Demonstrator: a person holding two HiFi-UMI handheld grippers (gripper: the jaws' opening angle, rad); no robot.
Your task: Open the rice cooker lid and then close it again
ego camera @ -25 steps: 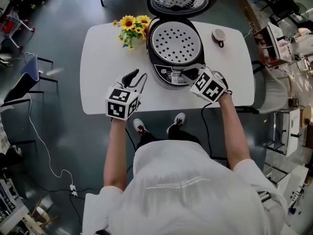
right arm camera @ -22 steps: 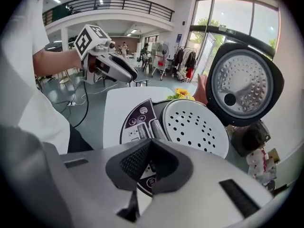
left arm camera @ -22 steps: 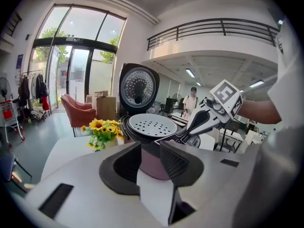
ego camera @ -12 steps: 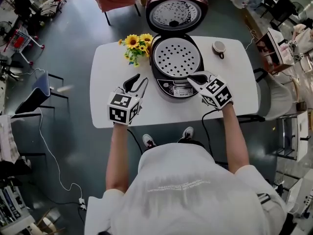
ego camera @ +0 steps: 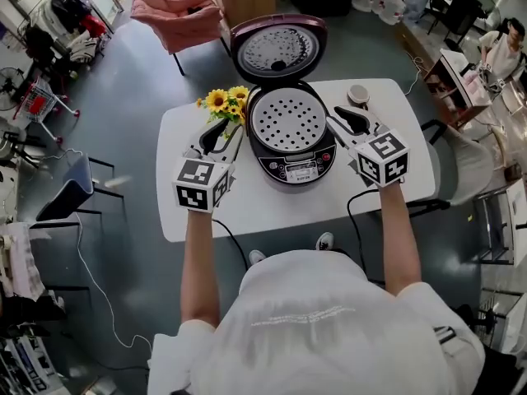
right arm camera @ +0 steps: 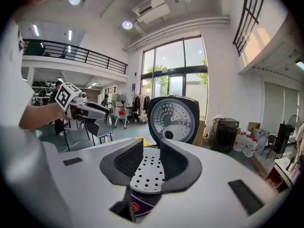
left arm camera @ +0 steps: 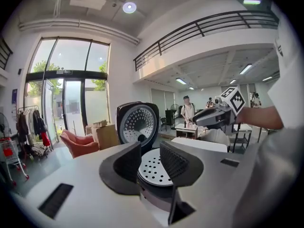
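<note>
The dark rice cooker (ego camera: pixel 292 151) stands mid-table with its lid (ego camera: pixel 276 48) raised upright behind it; the perforated inner plate (ego camera: pixel 288 120) shows. My left gripper (ego camera: pixel 226 134) hangs open just left of the cooker, nothing between its jaws. In the left gripper view the left gripper (left arm camera: pixel 150 158) frames the plate (left arm camera: pixel 153 167) and lid (left arm camera: pixel 137 122). My right gripper (ego camera: pixel 342 120) is at the cooker's right rim. Its jaws have just been opening and stand open on nothing. In the right gripper view the right gripper (right arm camera: pixel 151 163) looks at the lid (right arm camera: pixel 172 119) and plate (right arm camera: pixel 147 172).
A bunch of sunflowers (ego camera: pixel 222 101) stands left of the cooker, close to my left gripper. A small round brown item (ego camera: pixel 357 94) lies at the back right of the white table (ego camera: pixel 247 212). A pink chair (ego camera: pixel 173 11) and a cardboard box stand beyond the table.
Both grippers have lifted and moved towards the back along the cooker's sides. The right gripper has left the cooker's front panel and its jaws have parted. The lid stays raised.
</note>
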